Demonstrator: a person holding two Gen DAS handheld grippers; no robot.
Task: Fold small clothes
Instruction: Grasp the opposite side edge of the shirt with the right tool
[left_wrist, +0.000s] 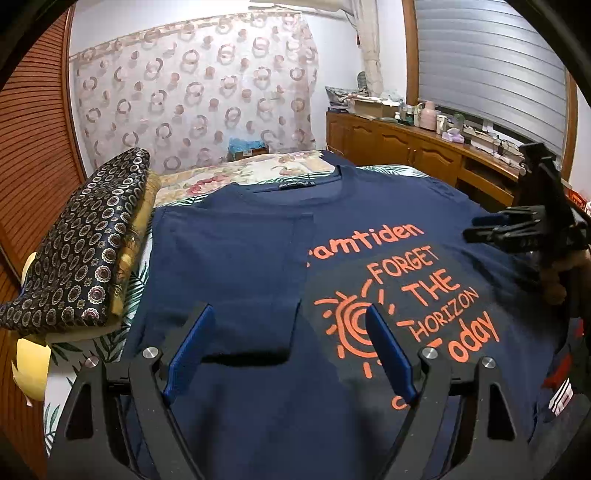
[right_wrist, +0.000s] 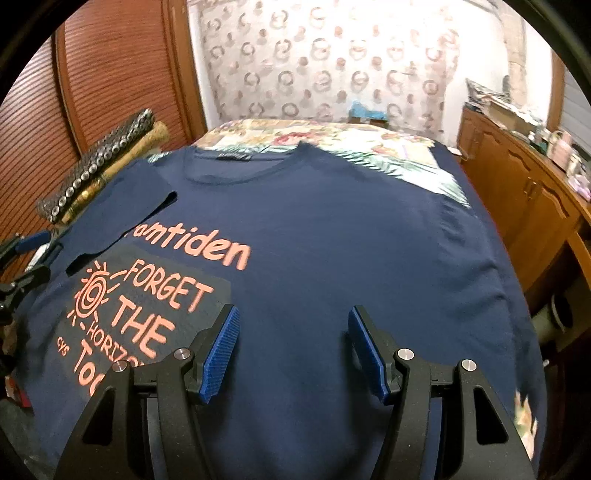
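Note:
A navy T-shirt (left_wrist: 388, 206) (right_wrist: 351, 240) with an orange sun and lettering lies face up on the bed, collar toward the far end. Its left side and sleeve (left_wrist: 229, 266) are folded inward over the chest and cover the start of the print. My left gripper (left_wrist: 290, 310) hovers open over the folded part and the sun print, with nothing between its blue pads. My right gripper (right_wrist: 293, 310) stands open over the plain right half of the shirt, holding nothing. It also shows at the right edge of the left wrist view, as the right gripper (left_wrist: 480, 229).
Folded patterned cloths (left_wrist: 85, 251) (right_wrist: 99, 166) are stacked at the bed's left edge beside a louvred wooden door (left_wrist: 33, 129). A wooden cabinet (left_wrist: 399, 144) (right_wrist: 517, 192) with clutter on top runs along the right. The floral bedspread (left_wrist: 258, 170) shows beyond the collar.

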